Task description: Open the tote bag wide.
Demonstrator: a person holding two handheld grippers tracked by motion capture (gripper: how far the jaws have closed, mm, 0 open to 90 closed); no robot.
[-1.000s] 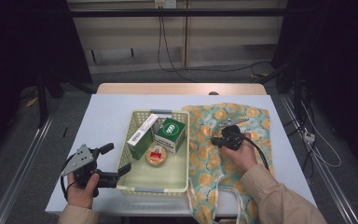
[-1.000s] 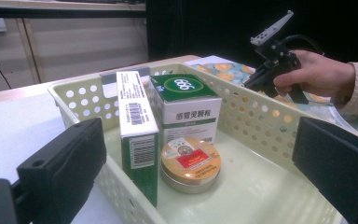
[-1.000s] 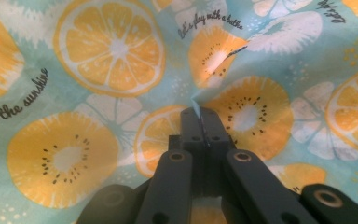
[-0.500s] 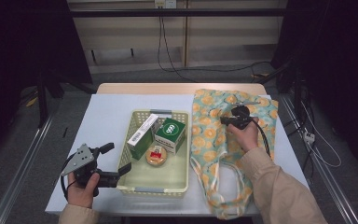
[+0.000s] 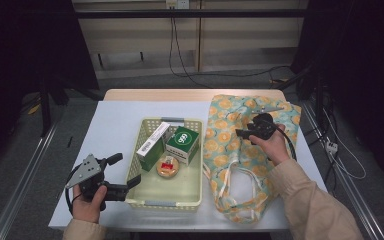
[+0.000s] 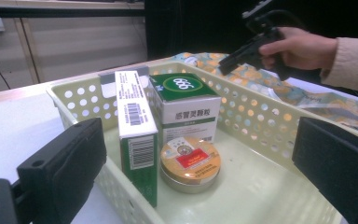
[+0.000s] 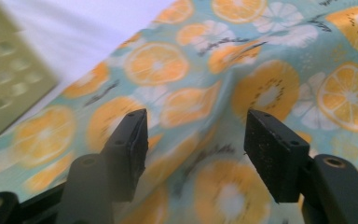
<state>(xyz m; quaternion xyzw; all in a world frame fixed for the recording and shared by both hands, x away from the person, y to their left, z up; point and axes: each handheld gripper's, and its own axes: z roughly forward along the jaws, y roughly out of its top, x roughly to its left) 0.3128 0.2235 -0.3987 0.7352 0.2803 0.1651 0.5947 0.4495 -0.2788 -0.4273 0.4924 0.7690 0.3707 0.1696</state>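
both grippers gape: right gripper [image 5: 243, 133], jaws just opening, over the orange-print bag [image 5: 230, 150]; left gripper [image 5: 126, 171] at the basket [image 5: 172, 204]

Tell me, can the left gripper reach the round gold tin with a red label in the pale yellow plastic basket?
Probably yes. The left gripper is open at the basket wall, and the tin lies uncovered beyond it; only the tall green-and-white box stands close beside it.

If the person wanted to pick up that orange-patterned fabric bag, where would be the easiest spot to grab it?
Probably the pale handle straps at the near end of the fabric bag. They lie loose in loops on the table, thin enough for jaws to pinch, while the body lies flat and wide. The right tool, open above the bag, could come down from above onto a strap.
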